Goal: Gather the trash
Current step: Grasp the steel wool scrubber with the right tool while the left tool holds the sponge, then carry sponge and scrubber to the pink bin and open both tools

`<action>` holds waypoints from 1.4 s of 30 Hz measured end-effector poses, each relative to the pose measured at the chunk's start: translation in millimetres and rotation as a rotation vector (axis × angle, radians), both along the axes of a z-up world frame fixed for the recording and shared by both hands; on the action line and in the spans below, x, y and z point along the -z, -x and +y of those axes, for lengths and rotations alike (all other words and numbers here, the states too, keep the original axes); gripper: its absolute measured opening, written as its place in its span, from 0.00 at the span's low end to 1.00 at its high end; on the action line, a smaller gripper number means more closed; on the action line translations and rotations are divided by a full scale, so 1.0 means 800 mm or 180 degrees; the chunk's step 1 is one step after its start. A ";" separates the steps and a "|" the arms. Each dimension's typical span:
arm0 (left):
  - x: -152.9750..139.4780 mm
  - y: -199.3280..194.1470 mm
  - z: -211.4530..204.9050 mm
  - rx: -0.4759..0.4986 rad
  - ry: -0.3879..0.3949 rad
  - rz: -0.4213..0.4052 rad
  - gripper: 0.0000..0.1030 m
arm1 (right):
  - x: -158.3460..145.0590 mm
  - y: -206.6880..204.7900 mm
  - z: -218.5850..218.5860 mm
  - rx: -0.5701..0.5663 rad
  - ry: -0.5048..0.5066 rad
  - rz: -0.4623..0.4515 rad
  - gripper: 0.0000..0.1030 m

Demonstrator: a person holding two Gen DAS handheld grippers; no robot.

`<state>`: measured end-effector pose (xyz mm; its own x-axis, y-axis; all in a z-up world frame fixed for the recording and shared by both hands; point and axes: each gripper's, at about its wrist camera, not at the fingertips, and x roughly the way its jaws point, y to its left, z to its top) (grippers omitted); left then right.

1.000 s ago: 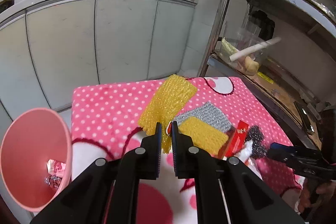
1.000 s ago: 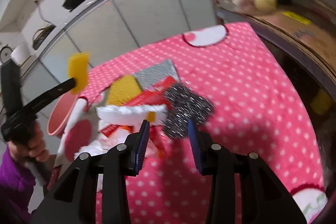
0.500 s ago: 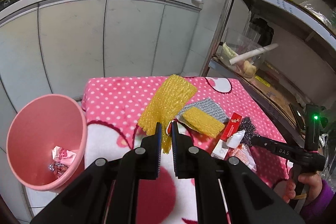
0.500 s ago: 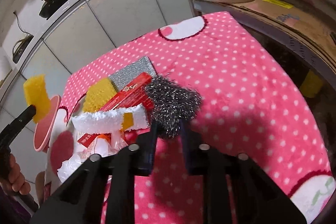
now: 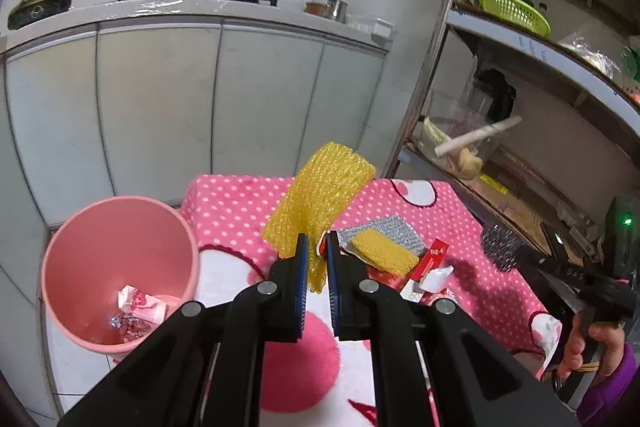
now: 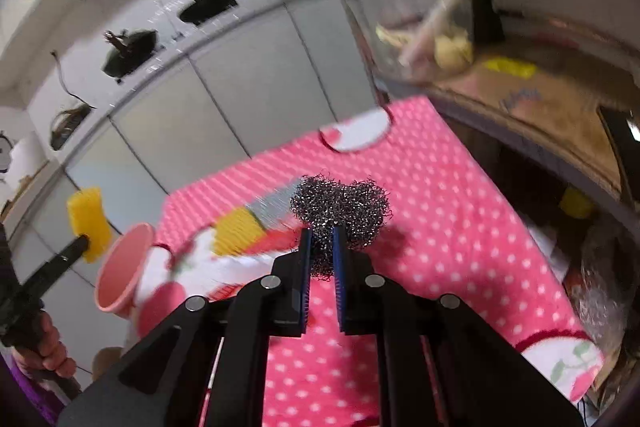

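Note:
My left gripper (image 5: 316,255) is shut on a yellow foam net (image 5: 320,187) and holds it up over the pink dotted table cloth (image 5: 232,203). A pink bin (image 5: 80,251) stands lower left of it with wrappers at the bottom. My right gripper (image 6: 321,247) is closing its jaws on a ball of steel wool (image 6: 344,203), pads pressing on it, lifted off the cloth. On the cloth lie a yellow and silver sponge (image 5: 384,247), a red packet (image 5: 434,255) and a white wrapper (image 5: 436,277).
A metal shelf rack (image 5: 440,67) with a clear container and a green basket (image 5: 514,13) stands close on the right of the table. White cabinets (image 5: 160,107) with two woks on top close off the back. A hand in a purple sleeve (image 5: 592,347) holds the right gripper.
My right gripper shut on the steel wool and lifted it off the cloth. My left gripper rose and drew back with the yellow net, so more of the pink bin shows.

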<state>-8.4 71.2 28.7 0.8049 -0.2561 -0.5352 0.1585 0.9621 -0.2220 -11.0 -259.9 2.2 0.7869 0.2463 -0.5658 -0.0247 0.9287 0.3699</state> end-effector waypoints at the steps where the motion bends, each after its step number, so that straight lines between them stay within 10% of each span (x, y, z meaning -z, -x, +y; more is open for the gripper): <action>1: -0.002 0.002 0.003 -0.0016 0.0006 -0.0014 0.08 | -0.008 0.001 0.006 -0.0045 0.0007 -0.0059 0.10; 22: -0.020 0.054 0.148 -0.0802 0.0053 -0.0171 0.08 | -0.083 -0.044 0.235 -0.1457 -0.0020 -0.0332 0.10; 42: 0.071 0.006 0.225 -0.1051 0.0304 0.0461 0.08 | 0.012 -0.122 0.433 -0.2261 0.0051 0.0486 0.10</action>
